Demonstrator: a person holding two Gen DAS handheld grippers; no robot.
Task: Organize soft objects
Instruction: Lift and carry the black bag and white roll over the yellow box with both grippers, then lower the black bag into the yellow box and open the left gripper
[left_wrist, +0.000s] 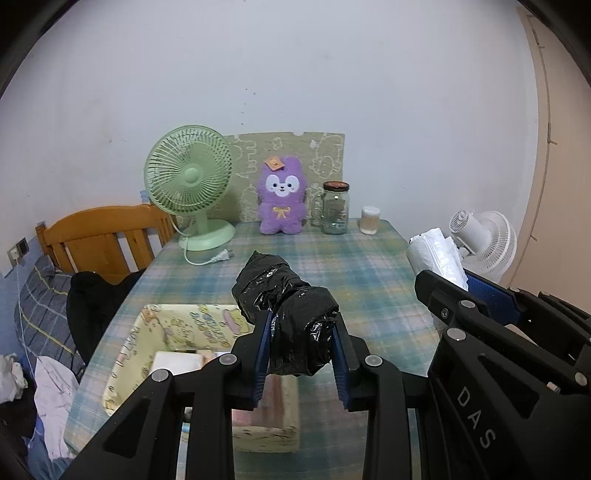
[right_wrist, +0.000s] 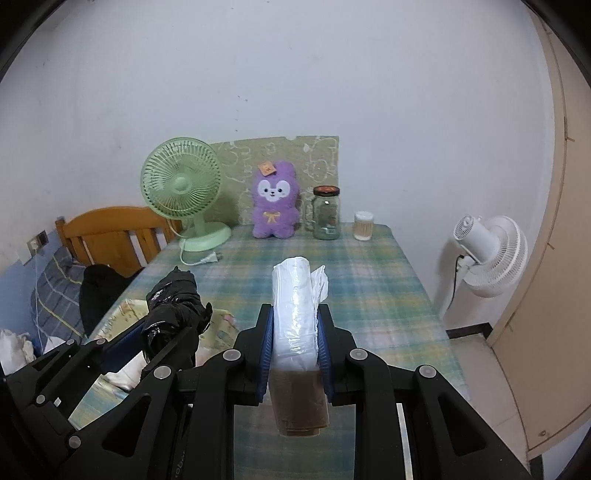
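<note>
Left gripper is clamped tight on a roll of black plastic bags, held up over the near left part of the table, right above a printed storage box sitting at the near left edge. Right gripper is squeezed shut around a roll of white plastic bags, near the middle of the near edge. Along the far edge: green fan at the left corner, purple plush, glass jar, small cup toward the right corner.
</note>
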